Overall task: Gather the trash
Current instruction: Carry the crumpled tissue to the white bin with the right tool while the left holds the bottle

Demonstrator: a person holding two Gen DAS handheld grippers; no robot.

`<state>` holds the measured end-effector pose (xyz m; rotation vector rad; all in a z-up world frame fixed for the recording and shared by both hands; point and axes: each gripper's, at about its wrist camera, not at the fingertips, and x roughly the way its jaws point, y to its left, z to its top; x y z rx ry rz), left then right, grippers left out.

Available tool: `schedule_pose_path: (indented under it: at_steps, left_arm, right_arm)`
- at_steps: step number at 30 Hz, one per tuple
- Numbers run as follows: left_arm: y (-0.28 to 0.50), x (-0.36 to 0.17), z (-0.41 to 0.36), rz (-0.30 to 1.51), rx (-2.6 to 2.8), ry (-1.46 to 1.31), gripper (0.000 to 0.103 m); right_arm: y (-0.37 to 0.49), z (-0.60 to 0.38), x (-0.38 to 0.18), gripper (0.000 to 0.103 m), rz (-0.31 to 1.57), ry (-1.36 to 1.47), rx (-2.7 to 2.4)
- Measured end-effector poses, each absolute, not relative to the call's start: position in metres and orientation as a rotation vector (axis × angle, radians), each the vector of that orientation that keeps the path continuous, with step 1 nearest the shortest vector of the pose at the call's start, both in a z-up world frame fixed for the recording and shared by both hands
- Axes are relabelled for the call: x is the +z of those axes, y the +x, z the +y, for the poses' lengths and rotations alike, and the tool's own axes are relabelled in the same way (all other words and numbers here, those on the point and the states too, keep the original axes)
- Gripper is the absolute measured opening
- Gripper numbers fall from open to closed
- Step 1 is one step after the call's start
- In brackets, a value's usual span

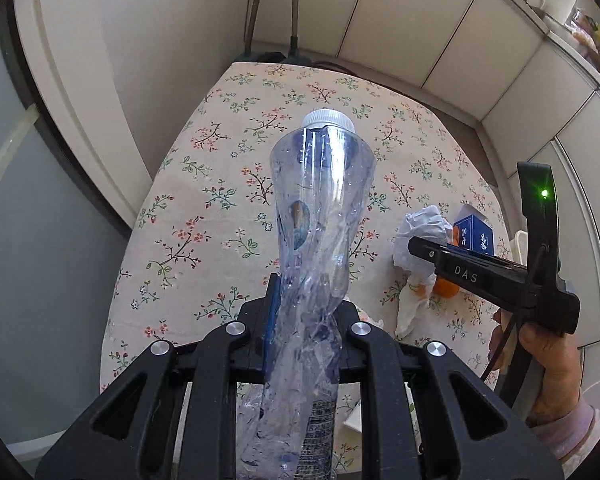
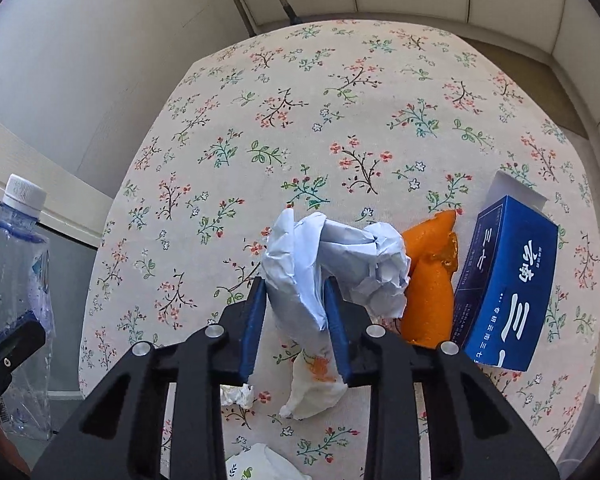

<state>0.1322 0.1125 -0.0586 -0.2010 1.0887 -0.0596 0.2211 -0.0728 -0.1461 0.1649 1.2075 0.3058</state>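
While the left gripper [image 1: 306,312] clamps one crushed clear bottle [image 1: 320,216] between its two fingers, the bottle's single white cap [image 1: 328,118] points away from the camera, above the table [image 1: 204,184]. From the right wrist view the same bottle [image 2: 14,264] shows at the left edge, off the table's side, with the left gripper's black tip against it.

At the right, the right gripper [image 2: 294,300] has its two blue-padded fingers [image 2: 254,320] closed narrowly on one crumpled white paper wad [image 2: 332,264], which bulges out above and to the right of the fingertips. Whether the wad is lifted or still rests on the flowered cloth cannot be told.

Counted on the table near that wad: two pieces of orange peel [image 2: 428,280] lying together just to its right, one blue box [image 2: 508,284] with white lettering touching or just beside the peel, one stained tissue [image 2: 314,384] below the fingers, one small paper scrap [image 2: 238,394] to the tissue's left, and one more white piece [image 2: 260,464] at the bottom edge, partly hidden by the gripper body.

In the left wrist view the right gripper [image 1: 420,250] is seen from the side, held by one hand [image 1: 540,364], with one green light lit on its mount.
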Motion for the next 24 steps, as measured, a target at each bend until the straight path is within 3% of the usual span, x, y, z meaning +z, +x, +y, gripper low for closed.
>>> schedule_pose_path:
  at_steps: [24]
  left_arm:
    - [0.14, -0.042, 0.104, 1.016, -0.077, -0.259, 0.017]
  right_arm:
    - [0.193, -0.083, -0.066, 0.028, 0.944, 0.172, 0.344]
